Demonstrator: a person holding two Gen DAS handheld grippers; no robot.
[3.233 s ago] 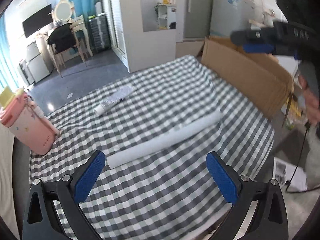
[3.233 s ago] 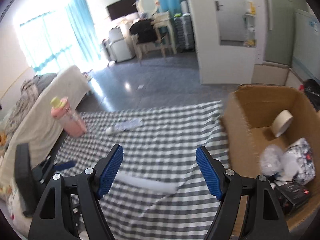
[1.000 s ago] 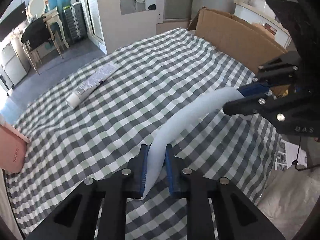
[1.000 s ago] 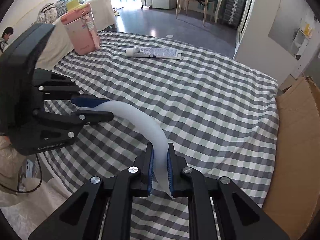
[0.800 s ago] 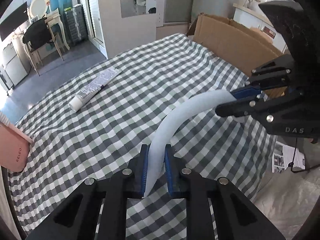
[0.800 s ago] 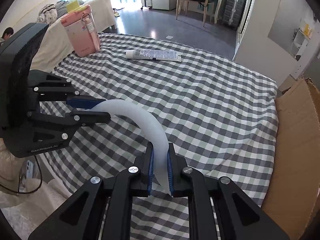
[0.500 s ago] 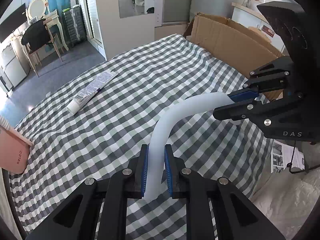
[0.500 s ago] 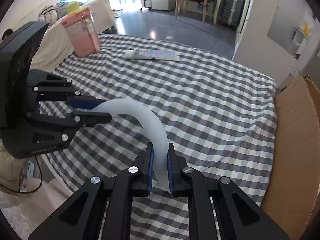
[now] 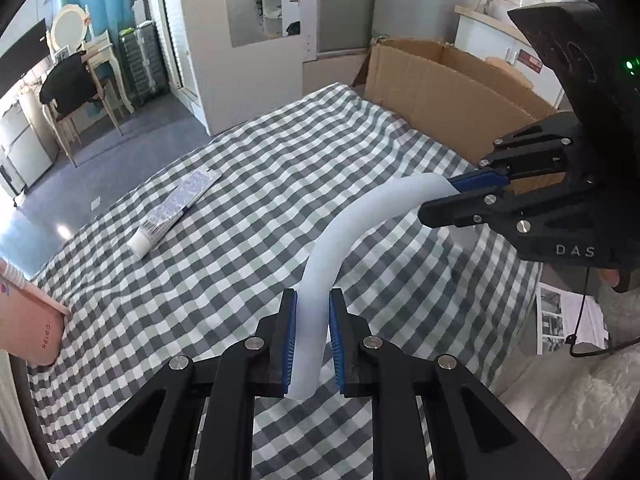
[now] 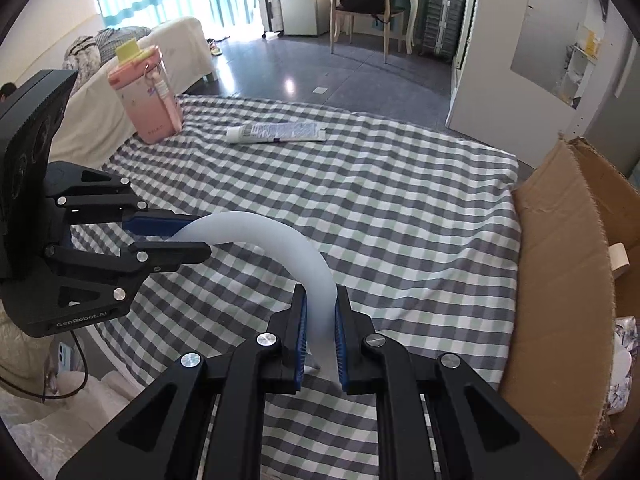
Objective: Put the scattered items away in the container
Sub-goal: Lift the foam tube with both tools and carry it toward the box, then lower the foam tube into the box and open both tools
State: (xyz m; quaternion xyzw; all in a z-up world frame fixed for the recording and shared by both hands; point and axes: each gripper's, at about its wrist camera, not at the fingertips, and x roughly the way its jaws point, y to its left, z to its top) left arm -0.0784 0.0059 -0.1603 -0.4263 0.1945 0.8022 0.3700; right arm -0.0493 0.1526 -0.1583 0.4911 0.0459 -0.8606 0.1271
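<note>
we pinch the white foam tube [image 9: 340, 232] at both ends, left gripper [image 9: 313, 344] and right gripper [image 10: 320, 334], arched above the checked cloth [image 9: 248, 208]; cardboard box [image 10: 560, 264] holds some items; toothpaste tube [image 10: 276, 133] and pink bottle [image 10: 146, 98] remain out.

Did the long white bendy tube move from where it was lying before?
Yes. The long white foam tube has gone up off the checked tablecloth and bent into an arch, one end in each pair of tongs.

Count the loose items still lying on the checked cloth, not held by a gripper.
2. The tube lies flat near the far edge; the pink bottle stands at the far left corner. The white foam roll is lifted, held by both grippers. Nothing else shows on the cloth.
</note>
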